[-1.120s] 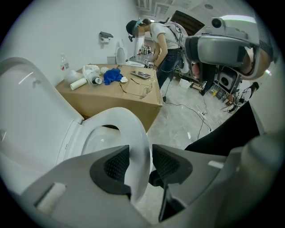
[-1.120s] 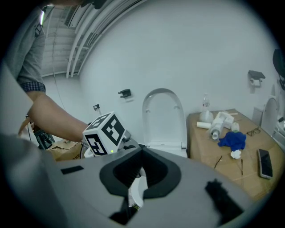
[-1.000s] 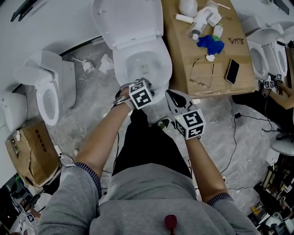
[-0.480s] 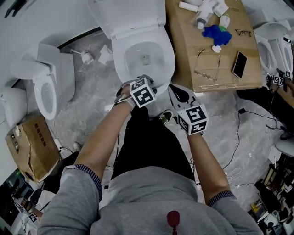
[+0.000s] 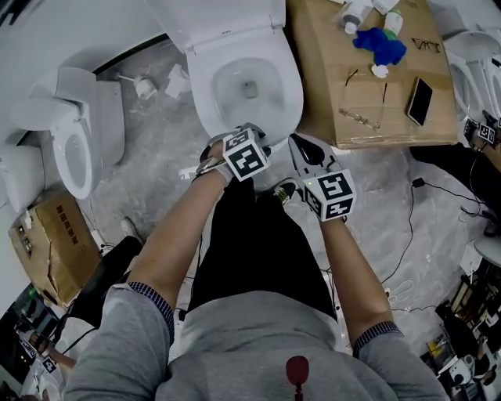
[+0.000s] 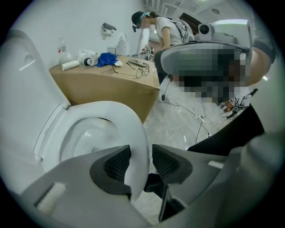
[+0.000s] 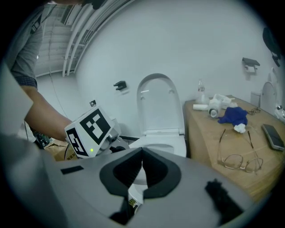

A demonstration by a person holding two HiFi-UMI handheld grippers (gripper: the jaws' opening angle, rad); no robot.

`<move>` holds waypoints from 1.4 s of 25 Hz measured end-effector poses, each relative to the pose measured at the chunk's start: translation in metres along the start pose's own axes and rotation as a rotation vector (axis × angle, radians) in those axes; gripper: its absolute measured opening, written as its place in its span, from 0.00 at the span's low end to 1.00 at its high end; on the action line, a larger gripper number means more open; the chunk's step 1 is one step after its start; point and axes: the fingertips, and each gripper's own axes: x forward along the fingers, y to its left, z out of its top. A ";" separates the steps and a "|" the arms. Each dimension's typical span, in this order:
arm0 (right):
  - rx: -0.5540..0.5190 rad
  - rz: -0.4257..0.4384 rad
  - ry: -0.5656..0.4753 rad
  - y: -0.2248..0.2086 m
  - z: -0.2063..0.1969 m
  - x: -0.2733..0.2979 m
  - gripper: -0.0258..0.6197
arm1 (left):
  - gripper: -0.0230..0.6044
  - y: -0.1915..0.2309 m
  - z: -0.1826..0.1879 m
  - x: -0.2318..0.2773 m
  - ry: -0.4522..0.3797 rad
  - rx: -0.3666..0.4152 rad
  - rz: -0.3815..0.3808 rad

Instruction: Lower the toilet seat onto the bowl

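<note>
A white toilet stands at the top middle of the head view, its lid [image 5: 215, 23] raised against the wall. The toilet seat [image 5: 202, 90] lies low over the bowl. My left gripper [image 5: 237, 135] is at the seat's front rim. In the left gripper view its jaws [image 6: 141, 162] straddle the seat's white rim [image 6: 129, 120] and close on it. My right gripper [image 5: 300, 146] hovers just right of the bowl's front, shut with nothing in it [image 7: 141, 171]. The right gripper view looks past the left gripper's marker cube [image 7: 89, 131] at the upright lid [image 7: 160, 104].
A cardboard box [image 5: 329, 102] stands right of the toilet with glasses [image 5: 362, 98], a phone [image 5: 420, 100] and a blue cloth [image 5: 380, 43] on it. A second toilet [image 5: 74, 145] stands at the left. Cables [image 5: 407, 227] trail on the floor at the right. My shoe [image 5: 283, 190] is below the bowl.
The toilet and box have slid upward in the head view as the head moved. Both grippers keep their places at the bowl's front; the left stays on the seat rim.
</note>
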 end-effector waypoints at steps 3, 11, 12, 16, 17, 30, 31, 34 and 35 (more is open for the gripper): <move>0.013 -0.005 0.003 -0.003 -0.012 0.004 0.06 | 0.31 -0.002 -0.004 0.008 -0.008 -0.013 -0.002; 0.032 -0.005 0.016 -0.003 -0.043 0.016 0.06 | 0.31 -0.006 -0.014 0.032 -0.023 -0.046 -0.013; 0.034 -0.004 0.019 -0.003 -0.048 0.018 0.06 | 0.31 -0.006 -0.016 0.035 -0.022 -0.051 -0.014; 0.040 -0.001 0.032 -0.007 -0.063 0.024 0.06 | 0.31 -0.008 -0.018 0.046 -0.024 -0.060 -0.022; 0.040 0.000 0.034 -0.008 -0.066 0.026 0.06 | 0.31 -0.008 -0.018 0.049 -0.026 -0.059 -0.025; 0.079 -0.010 0.045 -0.020 -0.101 0.045 0.06 | 0.31 -0.008 -0.037 0.089 -0.018 -0.093 -0.063; 0.082 -0.011 0.048 -0.021 -0.104 0.046 0.06 | 0.31 -0.007 -0.039 0.092 -0.017 -0.094 -0.062; 0.089 -0.011 0.055 -0.023 -0.112 0.051 0.06 | 0.31 -0.005 -0.044 0.103 -0.006 -0.096 -0.066; 0.091 -0.009 0.058 -0.023 -0.115 0.052 0.06 | 0.31 -0.005 -0.046 0.105 -0.002 -0.098 -0.070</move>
